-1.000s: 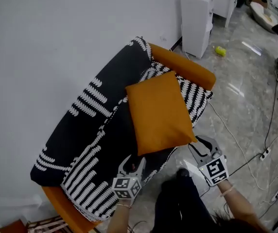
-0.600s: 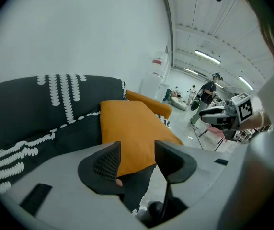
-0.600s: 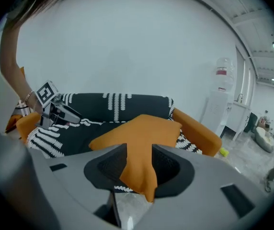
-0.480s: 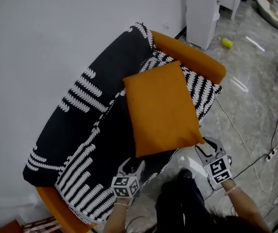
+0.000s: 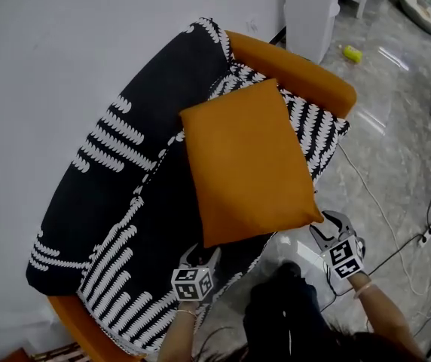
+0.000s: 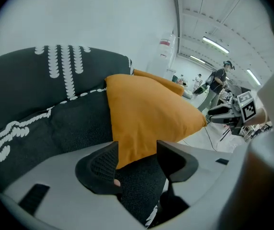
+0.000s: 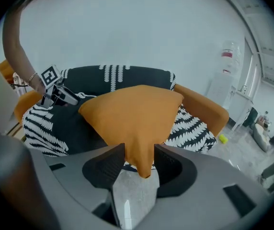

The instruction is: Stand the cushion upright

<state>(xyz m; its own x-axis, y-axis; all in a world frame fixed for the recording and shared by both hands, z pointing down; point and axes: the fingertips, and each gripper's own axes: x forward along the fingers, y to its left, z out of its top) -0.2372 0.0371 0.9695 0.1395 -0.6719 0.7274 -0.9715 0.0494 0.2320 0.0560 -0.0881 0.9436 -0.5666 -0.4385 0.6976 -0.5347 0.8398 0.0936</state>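
Here the orange cushion [image 5: 246, 161] lay flat on the seat of a sofa [image 5: 298, 70], ahead of both grippers and stretching away from them towards the backrest. It was not standing: its broad face pointed up. A black throw with white leaf patterns [image 5: 117, 172] covered the seat and back under it, reaching out to the left of the left gripper.

The left gripper [image 6: 137, 152] was at the cushion's near left corner. Its jaws stood spread, having just been opening, and that corner showed in the gap between them without either pad pressing on it. Below the corner, between the same jaws, was the dark fabric of the throw.

The right gripper [image 7: 139, 159] was at the cushion's near right corner, which jutted past the seat's front edge. Its jaws were likewise spread and had just been opening. The corner's tip hung down between them with a clear gap on each side, and pale marble floor [image 5: 396, 127] showed under it. Neither gripper held anything.

Beyond the right gripper, past the sofa's orange armrest, a white cabinet [image 5: 310, 6] stood against the wall, with a small yellow object [image 5: 352, 53] on the floor beside it. To the right of the right gripper, a cable [image 5: 381, 210] ran across the floor.
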